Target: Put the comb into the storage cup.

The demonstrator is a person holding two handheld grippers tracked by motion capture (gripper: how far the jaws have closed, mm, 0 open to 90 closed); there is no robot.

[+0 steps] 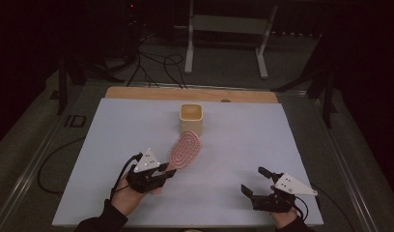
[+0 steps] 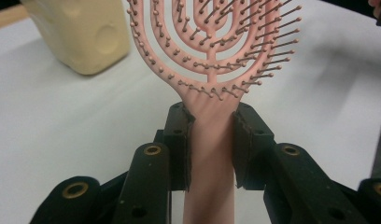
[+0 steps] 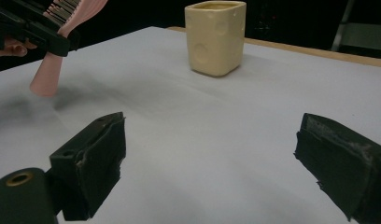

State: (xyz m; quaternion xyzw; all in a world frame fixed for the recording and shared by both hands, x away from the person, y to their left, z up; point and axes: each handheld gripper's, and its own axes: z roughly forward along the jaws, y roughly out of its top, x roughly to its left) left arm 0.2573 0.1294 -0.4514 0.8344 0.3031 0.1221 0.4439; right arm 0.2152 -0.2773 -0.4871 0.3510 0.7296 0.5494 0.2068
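A pink hairbrush [image 1: 185, 149] with an open, looped head is lifted off the white table, its head pointing toward a cream square cup [image 1: 191, 118]. My left gripper [image 1: 169, 170] is shut on the brush's handle [image 2: 211, 154], both pads pressing its sides just below the bristled head [image 2: 212, 42]. The cup [image 2: 81, 32] stands upright behind the brush. My right gripper [image 1: 253, 181] rests at the near right of the table, open, with nothing between its jaws. From there the cup [image 3: 215, 36] and the brush's handle end [image 3: 47, 77] show farther off.
A white sheet [image 1: 243, 145] covers the table, with a wooden strip [image 1: 190, 94] along its far edge. Cables [image 1: 156, 65] and a metal stand [image 1: 224, 34] lie on the dark floor beyond.
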